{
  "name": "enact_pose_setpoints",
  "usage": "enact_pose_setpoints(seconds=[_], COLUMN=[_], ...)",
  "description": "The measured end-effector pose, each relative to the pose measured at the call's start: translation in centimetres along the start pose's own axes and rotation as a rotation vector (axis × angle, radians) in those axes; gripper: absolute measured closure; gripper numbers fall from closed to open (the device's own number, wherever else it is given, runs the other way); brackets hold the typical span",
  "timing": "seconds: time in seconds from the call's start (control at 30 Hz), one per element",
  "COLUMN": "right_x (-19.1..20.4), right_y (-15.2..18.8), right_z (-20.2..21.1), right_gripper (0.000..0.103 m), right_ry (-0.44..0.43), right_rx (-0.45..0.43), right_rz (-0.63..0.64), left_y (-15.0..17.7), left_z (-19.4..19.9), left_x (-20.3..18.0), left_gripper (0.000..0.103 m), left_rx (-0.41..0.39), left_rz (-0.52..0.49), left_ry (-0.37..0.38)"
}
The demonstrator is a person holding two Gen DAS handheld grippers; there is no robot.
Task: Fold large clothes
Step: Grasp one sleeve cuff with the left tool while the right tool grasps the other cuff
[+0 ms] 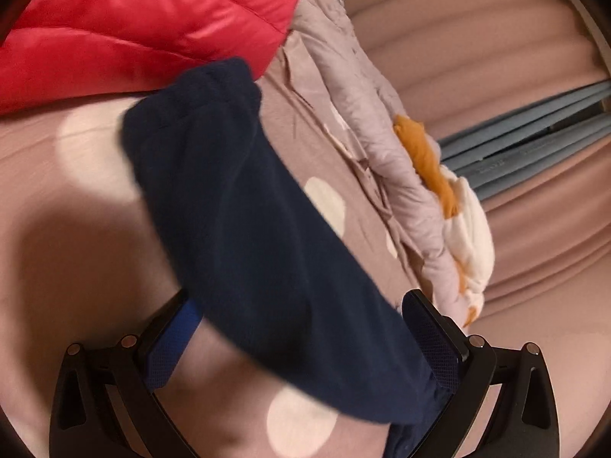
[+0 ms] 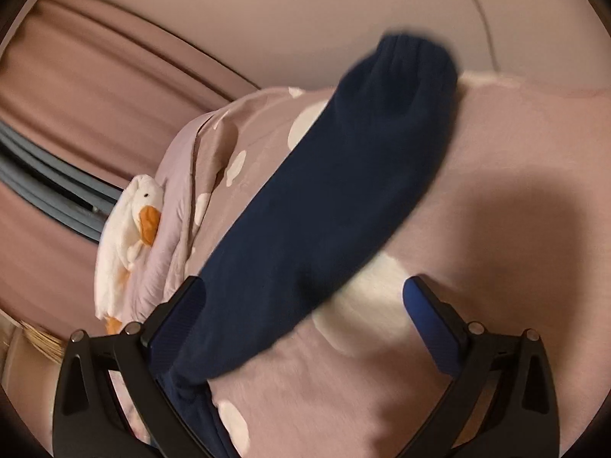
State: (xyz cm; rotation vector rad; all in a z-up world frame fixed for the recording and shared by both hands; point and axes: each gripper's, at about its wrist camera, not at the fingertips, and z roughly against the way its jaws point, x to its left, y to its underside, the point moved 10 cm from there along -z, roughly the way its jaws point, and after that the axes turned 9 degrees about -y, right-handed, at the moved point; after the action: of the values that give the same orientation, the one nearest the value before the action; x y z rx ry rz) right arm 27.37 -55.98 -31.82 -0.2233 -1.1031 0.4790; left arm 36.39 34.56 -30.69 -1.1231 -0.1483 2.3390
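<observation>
Landmark: the navy garment (image 1: 244, 221), a dark knit piece with a ribbed cuff at its far end, stretched long across the pink spotted bedsheet (image 1: 76, 206).

Your left gripper (image 1: 301, 339) sits at the near end of the garment. Its jaws stand wide; the cloth runs between them and lies against the right-hand pad, while the left-hand pad is clear of it. I can't tell if any hem is pinched lower down, out of sight.

Your right gripper (image 2: 305, 328) is likewise at the near end of the garment (image 2: 336, 191). Jaws wide here too; the cloth passes just beside the left-hand pad, and the other pad is well apart from it, over bare sheet (image 2: 496, 160).

Both views are motion-blurred, so edges are soft.

Around the garment: a red puffer jacket (image 1: 152, 26) lies beyond the cuffed end, touching or just overlapping it. A bunched duvet (image 1: 374, 145) runs alongside the garment, with a white duck plush (image 2: 126, 236) tucked into it.

Progress, as I read it: early. The navy piece looks drawn out into one long band, possibly a sleeve or leg, not yet a compact stack. No finished fold shows. The red jacket looks loose and unfolded. Left for you: lay the navy piece flat, fold it down, then take the jacket.
</observation>
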Motion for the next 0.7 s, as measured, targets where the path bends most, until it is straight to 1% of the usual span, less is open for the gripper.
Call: enact_pose_setpoints(seconds=[0.03,0.07,0.1,0.13,0.17,0.2,0.23,0.27,0.3,0.33,0.4,0.43,0.47,0.53,0.57,0.63,0.67,0.7], right_x=[-0.1,-0.2,-0.1,0.3,0.5,0.7,0.9,1.0,1.0,1.0,0.6,0.4,0.1,-0.8,-1.5,-2.2,-2.7,-3.5], right_y=[-0.3,-0.7,-1.2,-1.5,-1.6,-1.6,-1.6,-1.6,-1.6,-1.7,-2.4,-2.7,-3.0,-3.7,-4.1,-4.5,-4.8,-5.1], right_z=[-1.1,-1.4,-1.5,-1.7,-2.0,-2.5,-2.7,-2.9,-3.0,-3.0,-2.7,-2.6,-2.4,-2.0,-1.9,-1.7,-1.5,-1.1], right_gripper=[0.0,0.0,0.0,0.0,0.0,0.0,0.0,0.0,0.0,0.0,0.001,0.004,0.007,0.026,0.031,0.052,0.058,0.073], right_ry=[-0.037,-0.039,-0.04,-0.047,-0.042,-0.024,-0.019,-0.018,-0.02,-0.029,-0.062,-0.074,-0.088,-0.088,-0.085,-0.091,-0.092,-0.082], right_rx=[-0.018,-0.045,-0.101,-0.141,-0.15,-0.145,-0.139,-0.133,-0.131,-0.136,-0.145,-0.147,-0.152,-0.171,-0.175,-0.173,-0.169,-0.166], right_rz=[-0.022,-0.025,-0.02,-0.011,-0.003,0.019,0.038,0.055,0.068,0.067,0.034,0.015,-0.015,-0.09,-0.13,-0.17,-0.178,-0.181], left_y=[-0.5,-0.9,-1.2,-1.6,-1.6,-1.9,-2.3,-2.4,-2.4,-2.4,-2.5,-2.6,-2.6,-2.4,-2.4,-2.3,-2.3,-2.4], left_z=[-0.4,-0.8,-1.3,-2.2,-2.6,-3.0,-3.5,-3.5,-3.5,-3.5,-3.5,-3.2,-2.9,-2.4,-2.3,-2.4,-2.4,-2.2], left_x=[-0.1,-0.3,-0.6,-1.0,-1.1,-0.8,-0.4,-0.2,-0.2,0.0,0.2,0.4,0.5,0.6,0.6,0.3,0.1,-0.1], left_gripper=[0.001,0.001,0.003,0.011,0.018,0.035,0.049,0.053,0.062,0.071,0.073,0.078,0.08,0.085,0.085,0.088,0.089,0.089], left_rx=[-0.005,-0.01,-0.013,-0.023,-0.043,-0.065,-0.098,-0.125,-0.142,-0.155,-0.164,-0.171,-0.179,-0.191,-0.197,-0.2,-0.205,-0.216], left_rz=[-0.006,-0.02,-0.04,-0.073,-0.098,-0.11,-0.116,-0.126,-0.142,-0.161,-0.166,-0.159,-0.15,-0.126,-0.119,-0.141,-0.156,-0.178], left_ry=[0.002,-0.004,-0.019,-0.064,-0.114,-0.168,-0.235,-0.277,-0.306,-0.352,-0.404,-0.425,-0.443,-0.465,-0.472,-0.495,-0.506,-0.525])
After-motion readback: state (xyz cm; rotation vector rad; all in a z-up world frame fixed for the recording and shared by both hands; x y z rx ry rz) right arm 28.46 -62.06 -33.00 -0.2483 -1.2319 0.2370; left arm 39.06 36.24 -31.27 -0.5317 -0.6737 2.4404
